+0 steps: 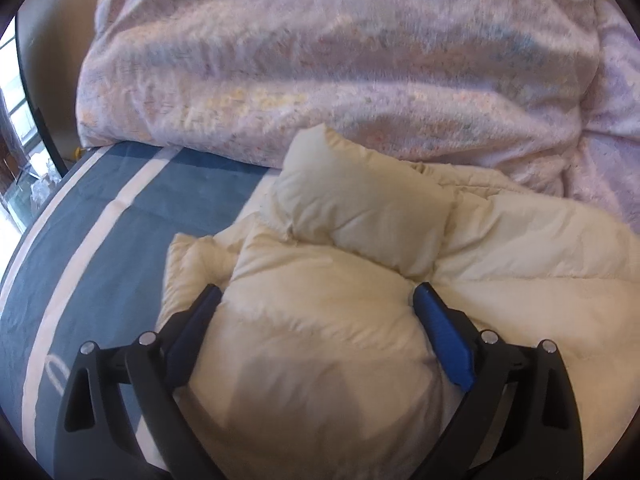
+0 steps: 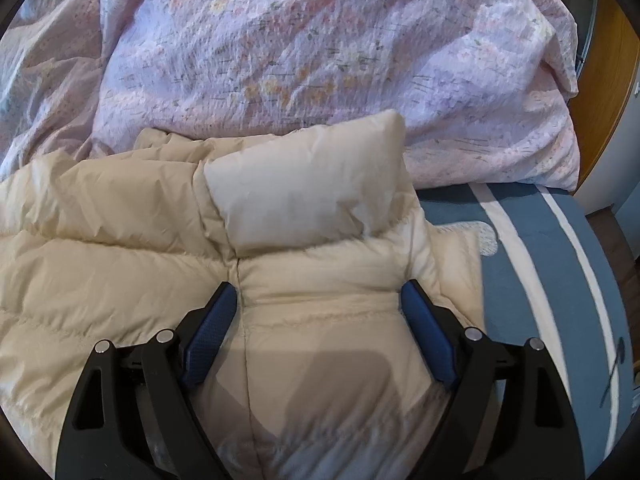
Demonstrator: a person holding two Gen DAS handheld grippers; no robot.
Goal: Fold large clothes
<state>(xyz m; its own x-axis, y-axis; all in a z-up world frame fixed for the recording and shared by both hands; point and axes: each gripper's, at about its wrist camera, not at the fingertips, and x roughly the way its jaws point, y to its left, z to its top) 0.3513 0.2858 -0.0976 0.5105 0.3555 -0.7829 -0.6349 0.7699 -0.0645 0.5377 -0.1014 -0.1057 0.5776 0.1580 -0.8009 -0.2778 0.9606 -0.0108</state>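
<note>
A cream puffer jacket (image 1: 320, 320) lies spread on the bed, its padded collar standing up behind my fingers in both views. My left gripper (image 1: 316, 296) is down on the jacket's left part, jaws wide, with a puffy fold bulging between the blue pads (image 1: 444, 340). Over the jacket's (image 2: 320, 320) right part, near the collar (image 2: 304, 192), my right gripper (image 2: 316, 292) stands just as wide. Fabric fills the gap between its pads (image 2: 428, 336), but I see no squeeze on it.
A bulky pink floral duvet (image 1: 320, 60) is heaped right behind the jacket and shows again in the right wrist view as duvet (image 2: 320, 48). The blue sheet with white stripes (image 1: 100, 220) lies bare to the left and, as sheet (image 2: 560, 280), to the right, where the bed ends by a wooden door (image 2: 608, 80).
</note>
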